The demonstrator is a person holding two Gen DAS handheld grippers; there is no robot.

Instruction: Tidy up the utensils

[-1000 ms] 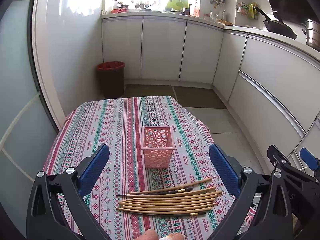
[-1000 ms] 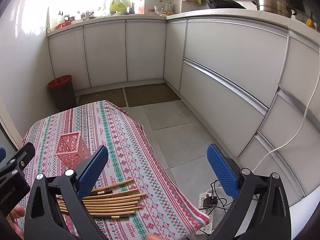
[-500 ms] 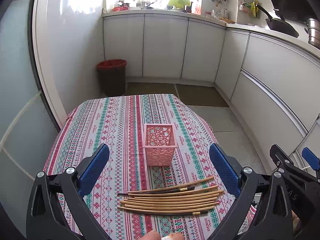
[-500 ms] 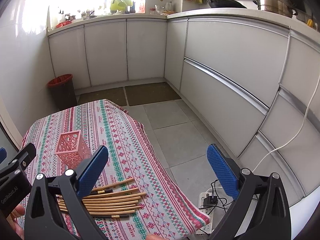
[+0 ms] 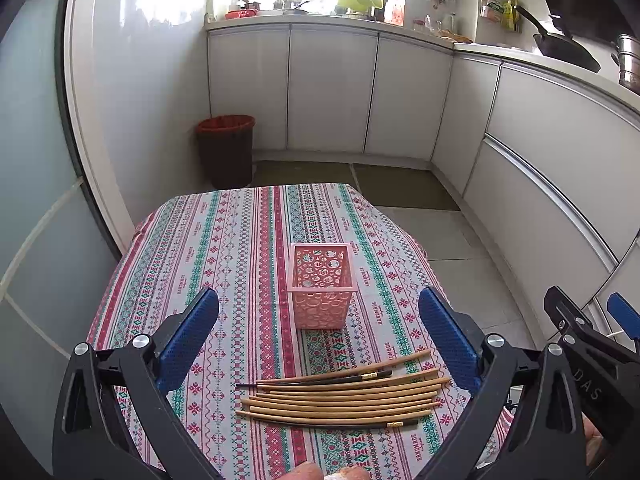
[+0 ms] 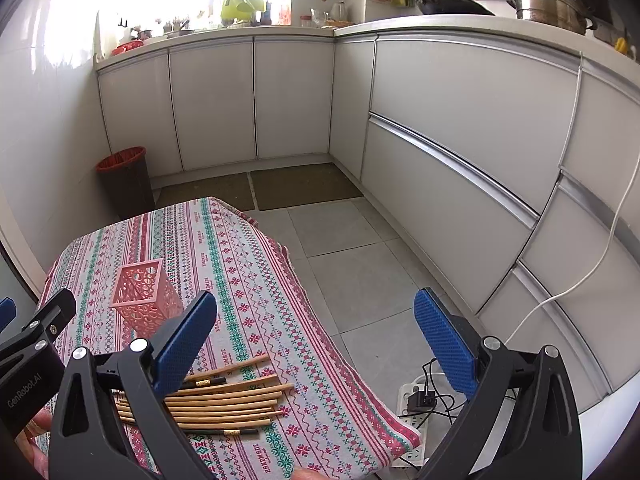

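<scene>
Several chopsticks (image 5: pixel 344 396), most of pale wood and a few dark, lie side by side near the front edge of a table with a patterned cloth (image 5: pixel 240 248). A pink perforated holder (image 5: pixel 320 290) stands upright just beyond them. My left gripper (image 5: pixel 318 340) is open and empty, held above the chopsticks. My right gripper (image 6: pixel 316 344) is open and empty, over the table's right edge. In the right wrist view the chopsticks (image 6: pixel 232 400) lie at lower left, partly behind the left finger, and the holder (image 6: pixel 144 300) stands beyond.
A dark bin with a red liner (image 5: pixel 226 150) stands on the floor past the table. White cabinets (image 6: pixel 460 128) run along the back and right. A power strip with cables (image 6: pixel 416 400) lies on the floor right of the table.
Both views have tilted up slightly, so the table and chopsticks sit a little lower in frame. Both grippers stay open and the chopsticks and holder have not moved.
</scene>
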